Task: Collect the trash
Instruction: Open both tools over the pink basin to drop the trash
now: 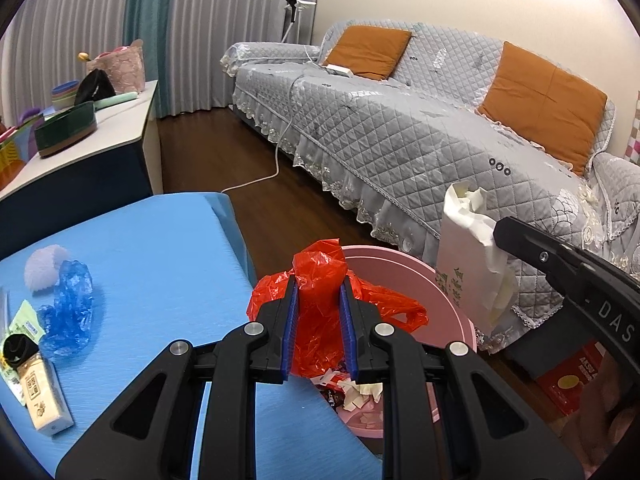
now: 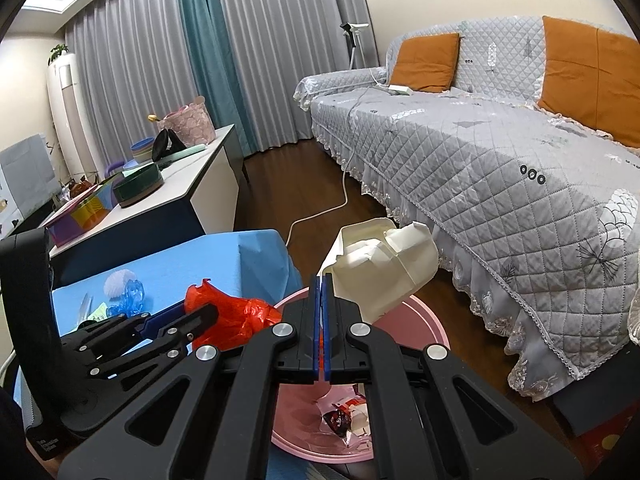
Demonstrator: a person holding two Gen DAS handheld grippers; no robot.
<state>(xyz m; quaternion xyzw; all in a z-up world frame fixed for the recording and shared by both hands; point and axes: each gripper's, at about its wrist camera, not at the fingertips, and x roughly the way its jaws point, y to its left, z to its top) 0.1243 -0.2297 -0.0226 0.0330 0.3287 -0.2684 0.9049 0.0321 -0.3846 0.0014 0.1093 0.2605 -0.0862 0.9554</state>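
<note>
- the pink basin [image 1: 448,280] sits on the floor between the blue table [image 1: 160,248] and the sofa [image 1: 400,140]; in it lie white paper scraps and a dark red wrapper [image 2: 338,420].
- the left gripper [image 1: 319,308] clamps a crumpled red plastic bag [image 1: 320,280] over the basin's near rim.
- the right gripper [image 2: 322,288], jaws nearly touching, pinches a white paper bag [image 2: 384,268] above the basin; green print on it is unreadable.
- on the table: a blue plastic bag [image 1: 68,308], a white ball [image 1: 44,268], a carton with a qr code [image 1: 44,400].
- "das" shows on the right gripper's body.
</note>
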